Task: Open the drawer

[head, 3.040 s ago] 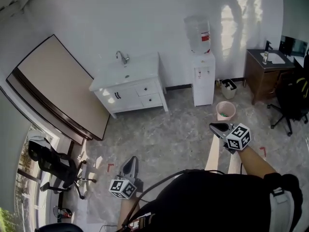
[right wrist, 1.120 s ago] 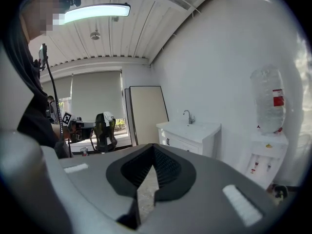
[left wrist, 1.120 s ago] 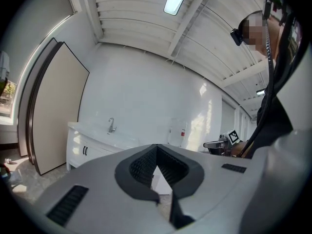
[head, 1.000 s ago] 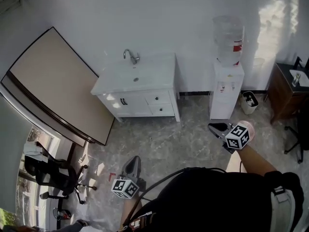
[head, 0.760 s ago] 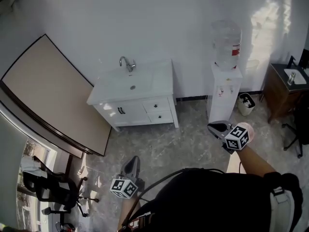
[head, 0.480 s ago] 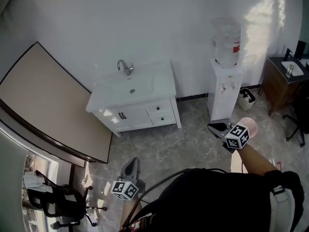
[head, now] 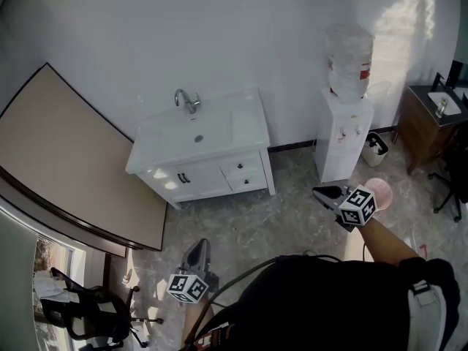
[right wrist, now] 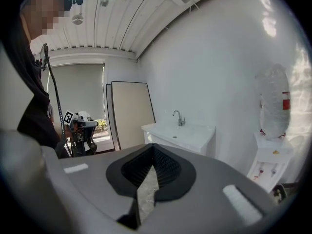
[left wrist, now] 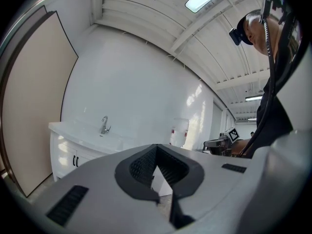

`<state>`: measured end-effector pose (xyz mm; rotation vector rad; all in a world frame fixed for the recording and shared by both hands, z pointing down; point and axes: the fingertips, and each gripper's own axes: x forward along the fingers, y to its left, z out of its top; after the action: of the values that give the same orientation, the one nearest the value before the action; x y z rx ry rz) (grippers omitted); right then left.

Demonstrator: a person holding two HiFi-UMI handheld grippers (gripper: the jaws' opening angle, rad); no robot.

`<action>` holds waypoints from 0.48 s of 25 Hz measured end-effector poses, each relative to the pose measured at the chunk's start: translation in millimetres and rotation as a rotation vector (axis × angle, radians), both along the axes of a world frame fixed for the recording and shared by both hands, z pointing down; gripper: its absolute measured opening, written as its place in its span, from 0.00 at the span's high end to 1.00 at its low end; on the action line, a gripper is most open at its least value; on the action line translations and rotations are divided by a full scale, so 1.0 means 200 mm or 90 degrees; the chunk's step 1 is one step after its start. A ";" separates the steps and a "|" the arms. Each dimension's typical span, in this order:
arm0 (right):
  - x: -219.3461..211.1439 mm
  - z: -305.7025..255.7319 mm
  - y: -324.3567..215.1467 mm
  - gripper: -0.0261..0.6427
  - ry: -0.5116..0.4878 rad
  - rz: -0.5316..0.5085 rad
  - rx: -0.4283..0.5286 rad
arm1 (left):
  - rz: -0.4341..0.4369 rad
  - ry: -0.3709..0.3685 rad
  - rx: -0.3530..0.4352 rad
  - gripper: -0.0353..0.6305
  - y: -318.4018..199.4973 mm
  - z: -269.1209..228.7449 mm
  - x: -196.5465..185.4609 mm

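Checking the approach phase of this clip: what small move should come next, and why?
Probably step closer to the white vanity, aiming the right gripper at its drawers. The drawers look closed, the vanity stands out of reach across the floor, and the right gripper and left gripper are shut and empty.

The head view's right edge cuts off the dark wooden cabinet (head: pixel 430 123); its bottom edge cuts the office chair (head: pixel 80 315) at lower left. The knobs on the drawers (head: pixel 241 166) are too small to tell.
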<state>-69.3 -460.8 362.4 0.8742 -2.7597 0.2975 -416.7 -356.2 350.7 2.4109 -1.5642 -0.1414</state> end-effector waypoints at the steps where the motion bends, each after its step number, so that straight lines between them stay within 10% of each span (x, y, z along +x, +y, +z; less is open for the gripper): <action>1: 0.00 0.01 -0.05 0.97 -0.001 -0.004 -0.001 | -0.003 -0.001 -0.002 0.95 -0.04 0.00 0.01; 12: 0.19 -0.01 -0.77 0.97 -0.017 -0.081 0.010 | -0.076 -0.018 0.010 0.95 -0.55 -0.06 0.30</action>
<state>-30.8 -615.5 359.6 0.7000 -2.8310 0.2665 -357.1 -466.3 338.6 2.3407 -1.7262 -0.1439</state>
